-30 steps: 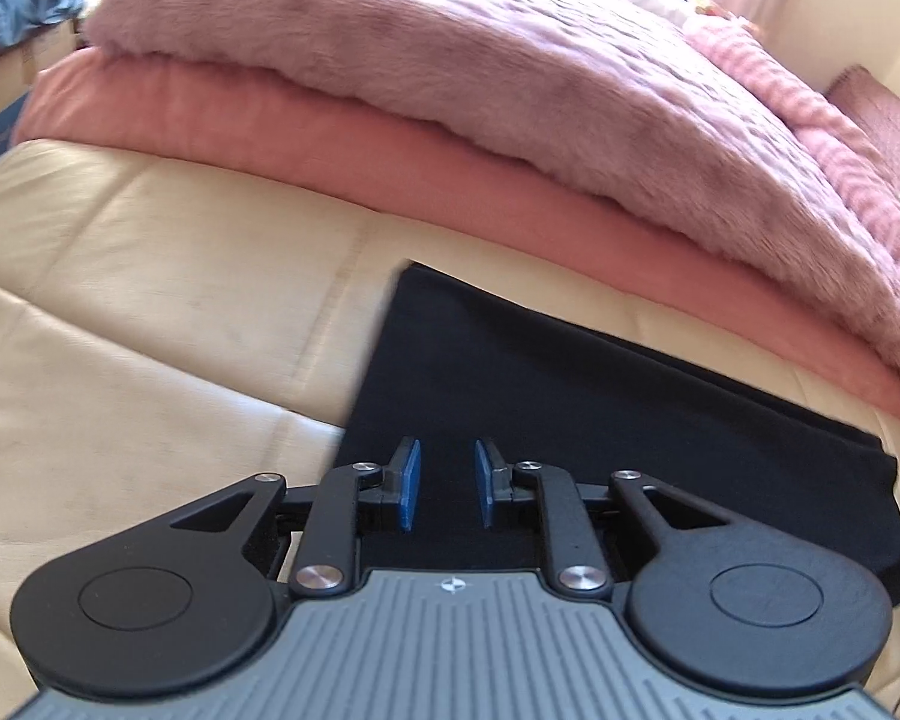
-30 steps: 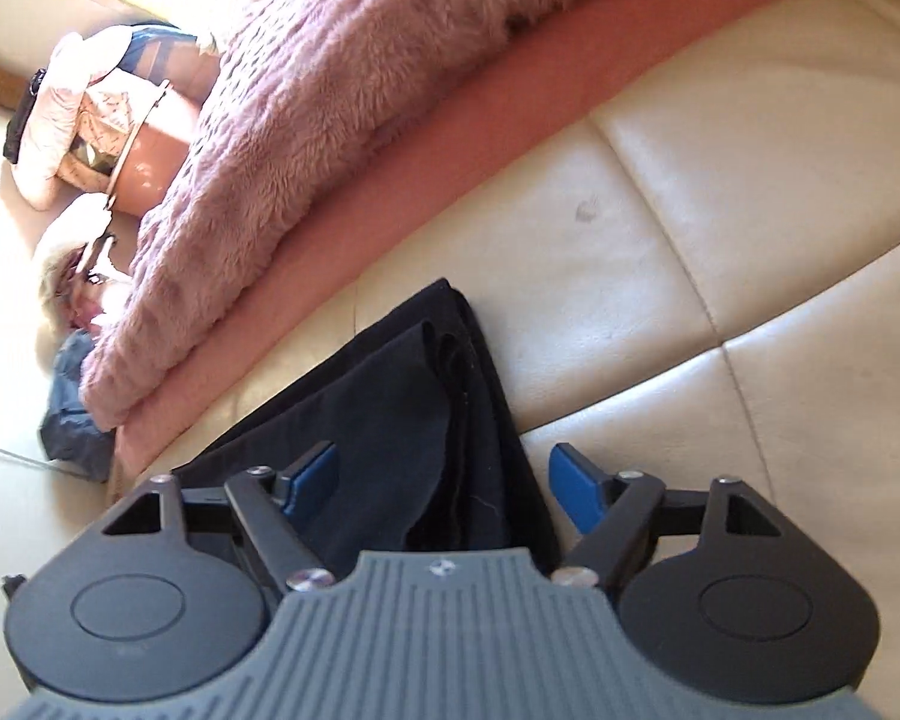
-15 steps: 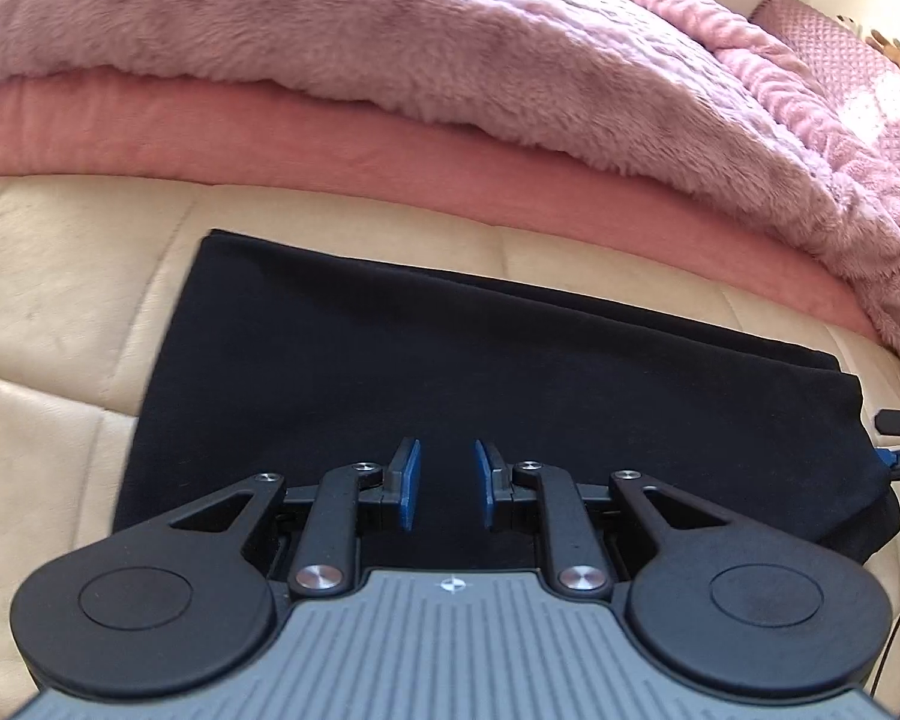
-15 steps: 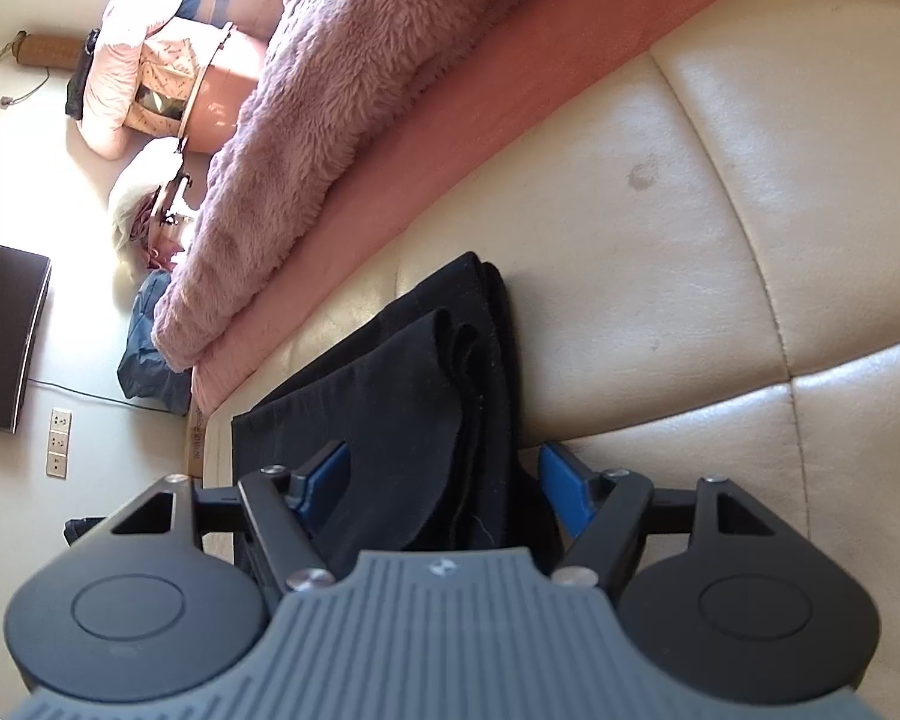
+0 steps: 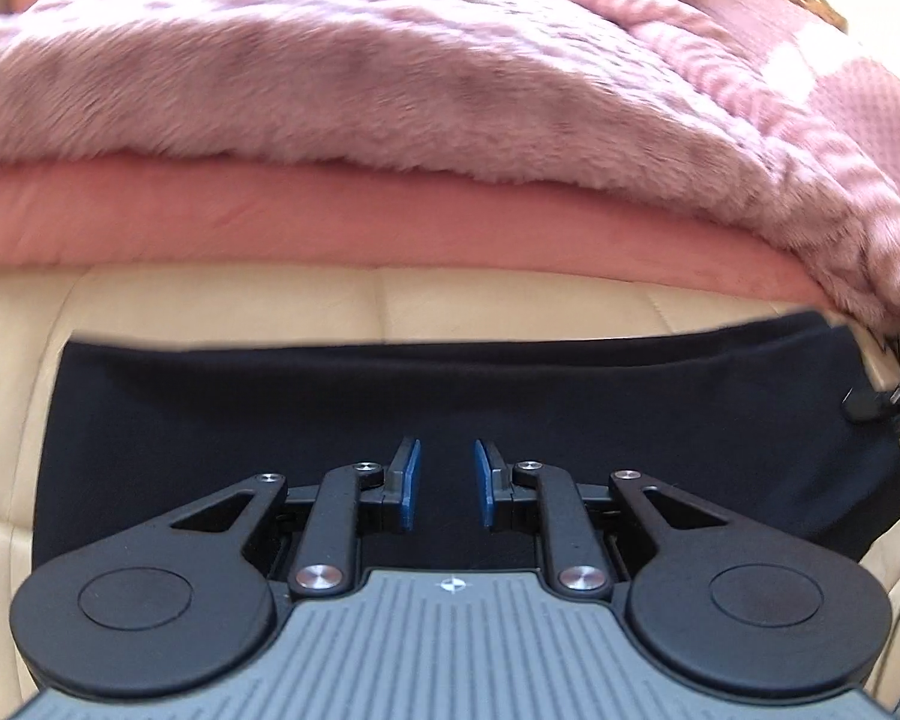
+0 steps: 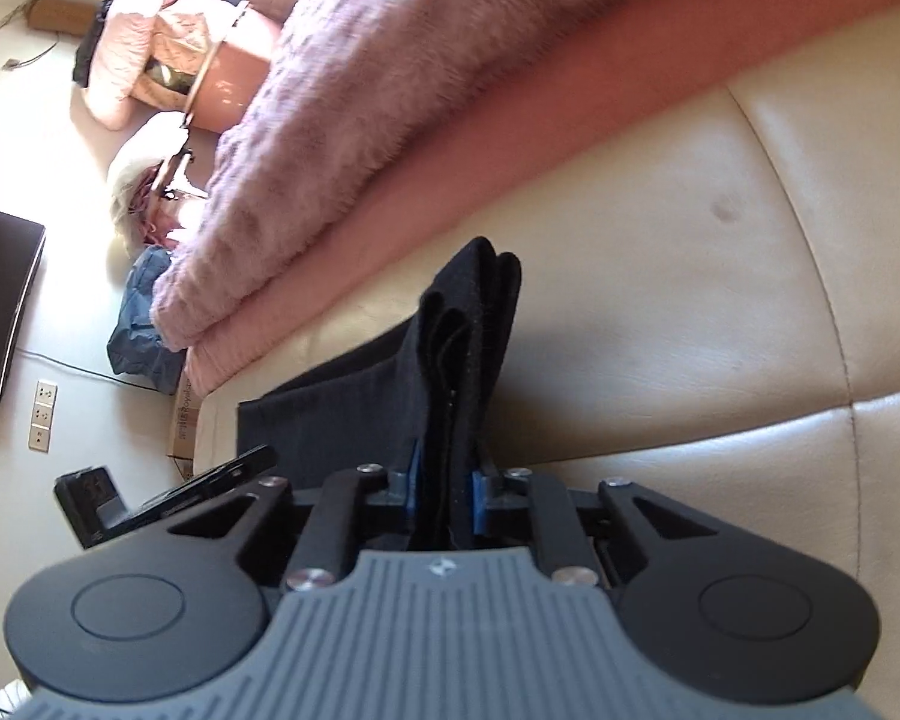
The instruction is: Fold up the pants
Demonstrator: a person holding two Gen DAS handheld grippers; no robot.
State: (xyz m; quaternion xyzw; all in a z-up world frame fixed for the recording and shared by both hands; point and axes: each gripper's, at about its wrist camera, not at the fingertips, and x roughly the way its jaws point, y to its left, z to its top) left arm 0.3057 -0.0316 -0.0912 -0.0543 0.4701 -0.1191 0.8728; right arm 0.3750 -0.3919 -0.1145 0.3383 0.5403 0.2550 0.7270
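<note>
The folded black fabric pants (image 5: 450,396) lie flat across the cream leather cushion (image 5: 222,306), filling the middle band of the left wrist view. In the right wrist view one bunched end of the pants (image 6: 468,348) stands up at frame centre, pinched between the blue pads of the right hand-held gripper (image 6: 445,489), whose jaws have just been closing on the cloth. The left hand-held gripper (image 5: 446,480) tilts down over the pants at lower centre, its jaws a little apart with nothing between them. Behind, the fluffy mauve blanket (image 5: 390,78) over the pink sheet (image 5: 330,222) is blurred. The pants' right edge is partly cut off.
</note>
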